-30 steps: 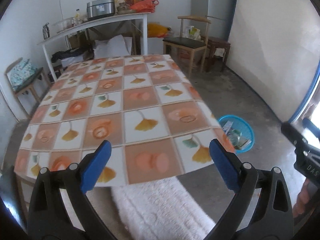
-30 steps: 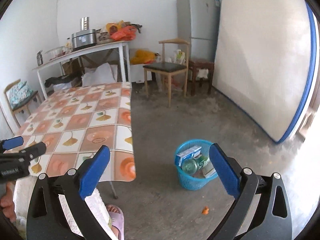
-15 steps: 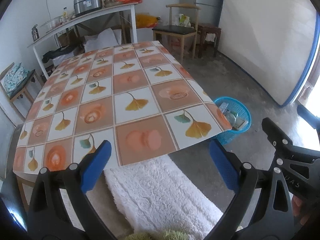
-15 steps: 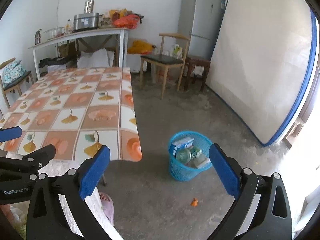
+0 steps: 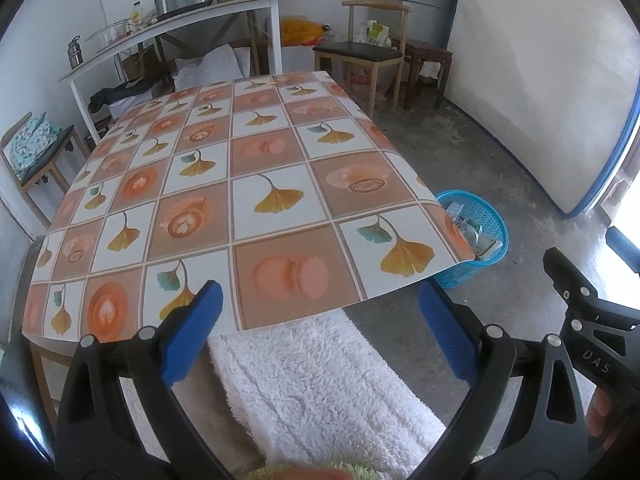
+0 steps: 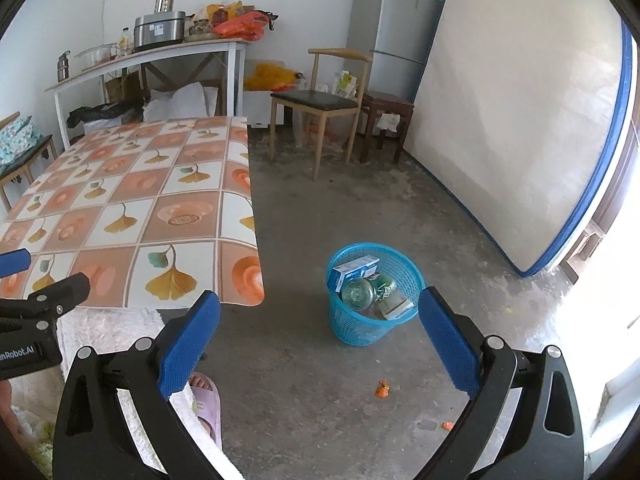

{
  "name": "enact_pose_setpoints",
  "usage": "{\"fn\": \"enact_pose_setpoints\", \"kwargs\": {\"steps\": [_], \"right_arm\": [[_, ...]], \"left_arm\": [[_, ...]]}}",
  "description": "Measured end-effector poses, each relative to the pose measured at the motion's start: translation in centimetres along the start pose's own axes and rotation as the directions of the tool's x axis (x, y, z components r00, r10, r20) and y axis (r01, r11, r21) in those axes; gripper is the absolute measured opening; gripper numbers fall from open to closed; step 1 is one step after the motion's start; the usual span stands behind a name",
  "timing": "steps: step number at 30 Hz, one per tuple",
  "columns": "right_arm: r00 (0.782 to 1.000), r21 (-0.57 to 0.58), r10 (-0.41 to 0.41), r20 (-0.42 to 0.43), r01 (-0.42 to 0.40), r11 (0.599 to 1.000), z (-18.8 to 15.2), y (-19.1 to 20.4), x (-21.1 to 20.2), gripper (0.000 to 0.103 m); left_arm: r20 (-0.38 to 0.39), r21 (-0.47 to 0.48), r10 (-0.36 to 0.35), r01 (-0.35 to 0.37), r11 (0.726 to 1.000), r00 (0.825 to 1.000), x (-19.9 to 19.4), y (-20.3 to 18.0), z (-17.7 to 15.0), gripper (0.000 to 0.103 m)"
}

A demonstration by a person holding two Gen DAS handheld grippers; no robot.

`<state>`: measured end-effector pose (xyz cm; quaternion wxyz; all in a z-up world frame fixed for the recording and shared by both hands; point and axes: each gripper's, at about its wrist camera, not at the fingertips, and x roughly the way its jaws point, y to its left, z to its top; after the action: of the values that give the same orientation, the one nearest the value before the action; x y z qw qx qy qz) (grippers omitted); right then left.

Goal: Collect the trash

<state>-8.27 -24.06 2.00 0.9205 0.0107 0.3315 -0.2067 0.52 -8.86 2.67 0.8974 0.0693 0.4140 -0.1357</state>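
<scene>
A blue plastic waste basket (image 6: 344,322) stands on the concrete floor right of the table; it also shows in the left wrist view (image 5: 490,216). It holds a blue-white box (image 6: 354,272), a clear bottle (image 6: 356,292) and other packaging. Small orange scraps (image 6: 382,389) lie on the floor in front of it. My right gripper (image 6: 318,344) is open and empty, held above the floor near the basket. My left gripper (image 5: 318,340) is open and empty, at the table's near edge, above a white fluffy cloth (image 5: 320,380).
The table (image 5: 240,184) has an orange and white leaf-patterned cover. A wooden chair (image 6: 320,100), a stool (image 6: 386,114), a fridge (image 6: 396,24) and a leaning mattress (image 6: 508,120) stand behind. A white side table (image 6: 148,56) carries pots and bags. A slippered foot (image 6: 204,396) is below.
Both grippers have pulled back and risen a little; the table and basket look farther off. Both stay open and empty.
</scene>
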Motion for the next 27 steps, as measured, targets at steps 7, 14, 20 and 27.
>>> {"fn": "enact_pose_setpoints", "kwargs": {"steps": [7, 14, 20, 27], "right_arm": [[1.000, 0.011, -0.018, -0.005, 0.018, 1.000, -0.2, -0.9, 0.0, 0.096], [0.999, 0.022, -0.028, -0.016, 0.028, 0.999, -0.5, -1.4, 0.2, 0.096], [0.999, 0.023, -0.027, -0.018, 0.027, 0.999, -0.5, -1.7, 0.4, 0.096], [1.000, 0.028, -0.028, -0.013, 0.028, 0.999, -0.5, -1.9, 0.5, 0.096]], "left_arm": [[-0.008, -0.014, 0.016, -0.016, 1.000, 1.000, 0.0, 0.3, 0.0, 0.094], [-0.009, -0.014, 0.038, -0.038, 0.999, 0.999, -0.1, 0.2, 0.0, 0.094], [-0.008, -0.016, 0.053, -0.054, 0.998, 0.999, -0.1, 0.3, 0.1, 0.094], [-0.011, -0.015, 0.054, -0.054, 0.998, 0.999, 0.0, 0.3, 0.1, 0.094]]}}
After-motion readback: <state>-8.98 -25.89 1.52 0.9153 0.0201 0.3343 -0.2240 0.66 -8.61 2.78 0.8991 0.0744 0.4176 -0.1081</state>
